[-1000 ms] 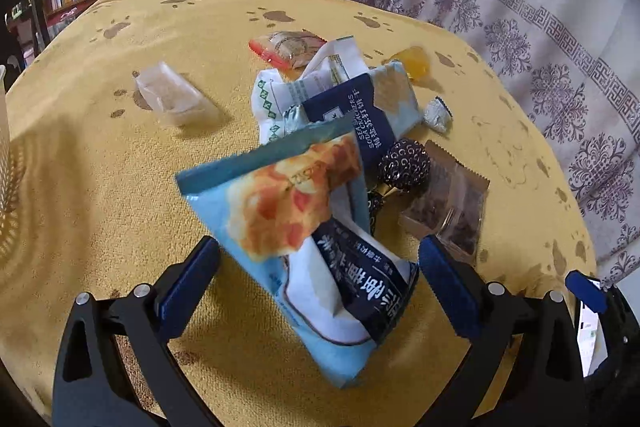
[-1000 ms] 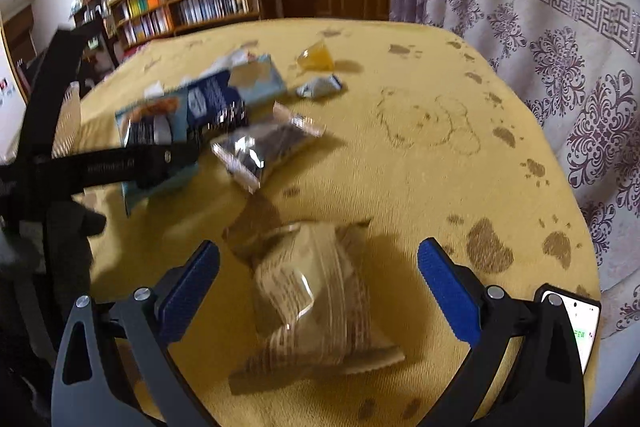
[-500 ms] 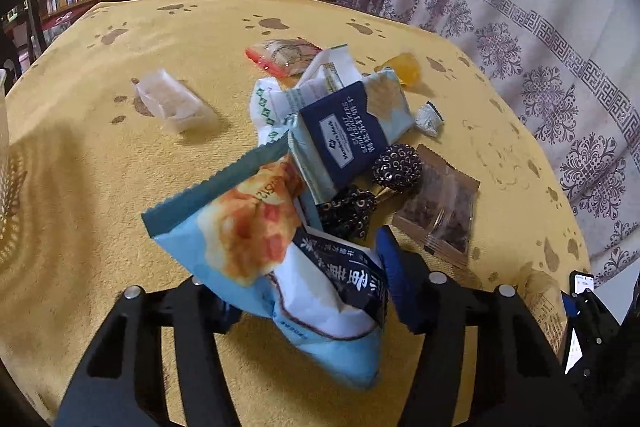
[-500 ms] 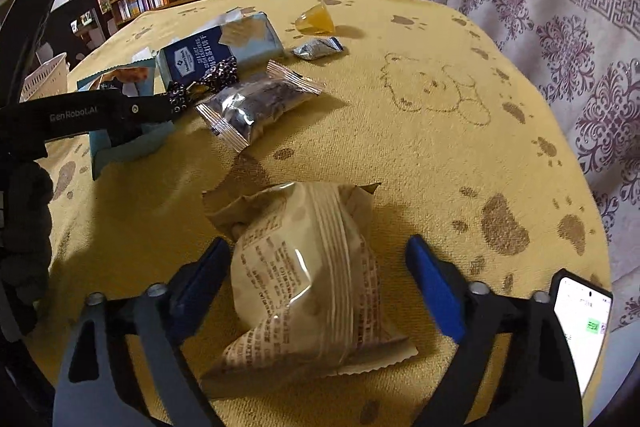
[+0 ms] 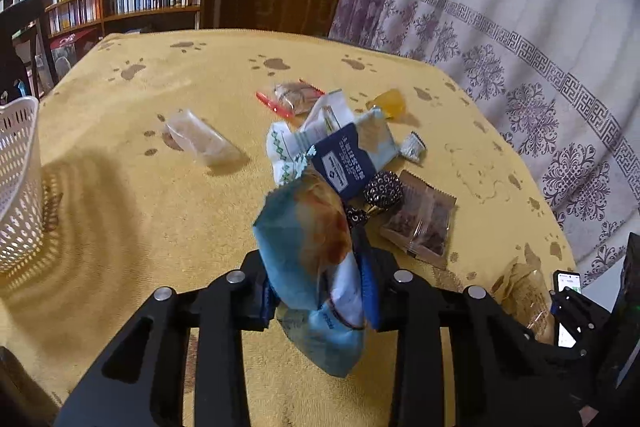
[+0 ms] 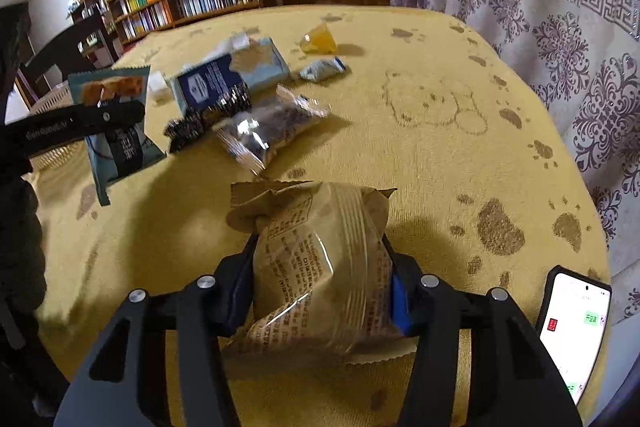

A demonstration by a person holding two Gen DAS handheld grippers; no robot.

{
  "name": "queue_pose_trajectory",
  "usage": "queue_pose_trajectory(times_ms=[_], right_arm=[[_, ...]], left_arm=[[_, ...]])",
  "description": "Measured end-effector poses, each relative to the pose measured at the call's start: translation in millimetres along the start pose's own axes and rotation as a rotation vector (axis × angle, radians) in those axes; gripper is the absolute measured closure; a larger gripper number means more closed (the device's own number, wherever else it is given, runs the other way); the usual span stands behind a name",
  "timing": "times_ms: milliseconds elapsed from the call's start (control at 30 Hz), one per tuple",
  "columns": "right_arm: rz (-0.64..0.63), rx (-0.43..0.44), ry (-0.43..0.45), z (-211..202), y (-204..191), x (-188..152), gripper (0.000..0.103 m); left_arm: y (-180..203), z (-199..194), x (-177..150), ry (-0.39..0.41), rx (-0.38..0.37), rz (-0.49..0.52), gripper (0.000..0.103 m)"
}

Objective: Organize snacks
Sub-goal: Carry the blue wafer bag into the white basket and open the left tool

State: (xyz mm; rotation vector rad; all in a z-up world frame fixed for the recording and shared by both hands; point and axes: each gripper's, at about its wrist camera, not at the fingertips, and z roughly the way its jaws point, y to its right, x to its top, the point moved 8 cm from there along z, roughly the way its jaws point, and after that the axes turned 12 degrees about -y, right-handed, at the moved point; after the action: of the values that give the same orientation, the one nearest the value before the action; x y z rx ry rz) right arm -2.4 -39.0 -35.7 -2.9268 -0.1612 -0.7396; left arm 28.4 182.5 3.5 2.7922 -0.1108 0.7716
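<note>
My left gripper is shut on a light blue snack bag and holds it lifted above the yellow tablecloth; the same blue snack bag hangs in the left arm's fingers at the left of the right wrist view. My right gripper is shut on a tan paper snack packet, squeezed between the blue pads. A loose pile lies mid-table: a navy and pale blue bag, a clear dark-filled pouch, a black patterned ball snack, an orange jelly cup.
A white perforated basket stands at the left edge. A clear wrapped bun and a red-edged packet lie farther back. A phone sits at the table's right edge. Curtains hang right; bookshelves stand behind.
Both grippers went from open to shut. The left closed on the blue bag and raised it; the right closed on the tan packet.
</note>
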Motion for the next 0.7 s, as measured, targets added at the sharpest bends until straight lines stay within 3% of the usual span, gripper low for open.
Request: queue_pose_trajectory(times_ms=[367,700], right_arm=[[0.007,0.057,0.083,-24.5,-16.9,11.6,0.049],[-0.042,0.112,0.132,-35.4,-55.1,30.4,0.049]], left_arm=[[-24.9,-39.4,11.1,0.083,0.014,-0.036,0.069],[-92.4,-100.8,27.2,0.203,0.161,-0.114,0.069]])
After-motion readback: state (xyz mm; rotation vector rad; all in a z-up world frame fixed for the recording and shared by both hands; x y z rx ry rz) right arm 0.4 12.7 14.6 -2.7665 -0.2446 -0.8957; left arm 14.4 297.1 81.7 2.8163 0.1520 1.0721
